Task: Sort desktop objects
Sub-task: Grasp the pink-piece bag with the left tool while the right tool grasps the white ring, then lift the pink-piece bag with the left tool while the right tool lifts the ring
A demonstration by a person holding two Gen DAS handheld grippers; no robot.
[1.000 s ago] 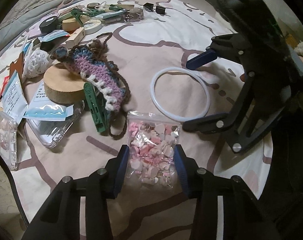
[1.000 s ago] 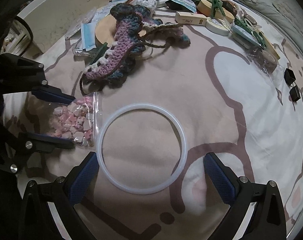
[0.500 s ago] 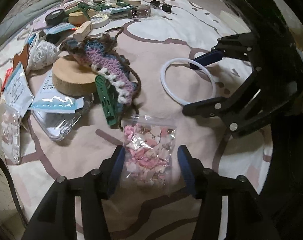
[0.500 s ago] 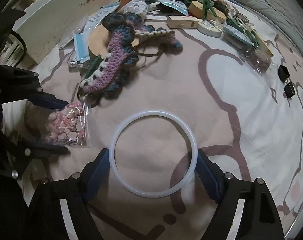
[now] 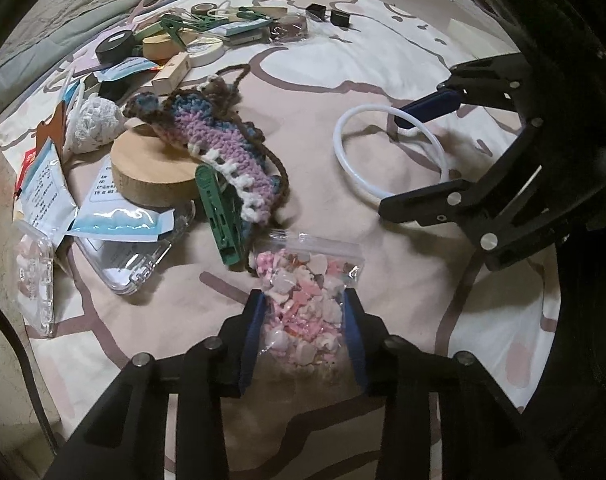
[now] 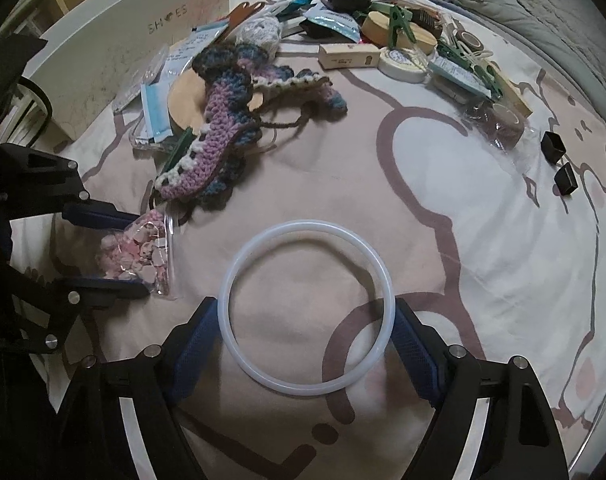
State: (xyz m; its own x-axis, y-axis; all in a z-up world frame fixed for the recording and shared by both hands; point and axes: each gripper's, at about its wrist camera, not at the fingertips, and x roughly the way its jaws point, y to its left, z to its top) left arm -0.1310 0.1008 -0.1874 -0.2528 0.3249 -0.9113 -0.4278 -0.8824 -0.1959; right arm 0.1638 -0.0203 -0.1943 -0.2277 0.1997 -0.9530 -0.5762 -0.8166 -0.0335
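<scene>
Left wrist view shows the left tool (image 5: 305,334) low over the pink and white bed cover (image 5: 343,60), pointing forward. Its two blue fingers (image 5: 253,332) sit on each side of a small clear bag of pink and white bits (image 5: 307,300). The fingers touch the sides of the bag, so the tool is closed on it. The bag lies flat on the cover, and its zip end points away from the tool. Just past the bag lie a green clip (image 5: 219,216) and a purple and blue knitted piece (image 5: 219,140). The knitted piece rests partly on a round wooden block (image 5: 151,172). To the right, the right tool (image 5: 419,152) comes in from the side, tilted down. Its fingers are around a white ring (image 5: 359,168), one finger on each side. Right wrist view shows the white ring (image 6: 307,308) lying flat on the bed cover between the two blue fingers (image 6: 413,348) of the right tool (image 6: 305,354). The fingers press on the ring's left and right edges, so this tool is closed on the ring. To the left in this view, the left tool (image 6: 115,252) holds the little bag (image 6: 143,252). A big pile of small things (image 6: 403,44) sits far back on the bed, well apart from both tools.
</scene>
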